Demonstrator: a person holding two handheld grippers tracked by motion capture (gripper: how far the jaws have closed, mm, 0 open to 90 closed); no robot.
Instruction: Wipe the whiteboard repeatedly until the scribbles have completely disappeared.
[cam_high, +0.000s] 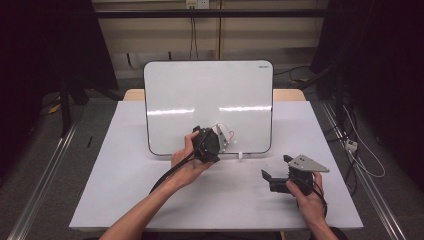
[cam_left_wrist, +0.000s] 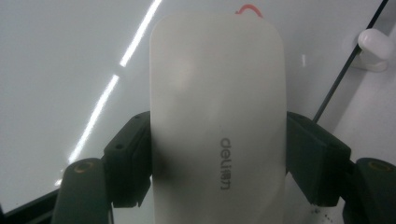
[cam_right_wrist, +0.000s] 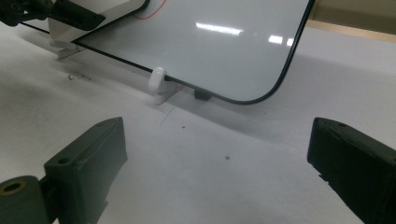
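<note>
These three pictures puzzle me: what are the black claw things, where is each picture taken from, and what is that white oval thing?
A person sits at a table covered in white and holds a hand tool with two black jaws in each hand; there is no robot arm.

The wide picture comes from a camera above, looking down. The other two come from small cameras riding on the tools, looking out along their jaws.

A whiteboard stands propped on small white feet.

The left gripper is at the board's lower edge, shut on a white eraser with grey lettering, held close against the board. A bit of red marking peeks out beyond it.

The right gripper rests low by the table, jaws open, holding nothing.
</note>
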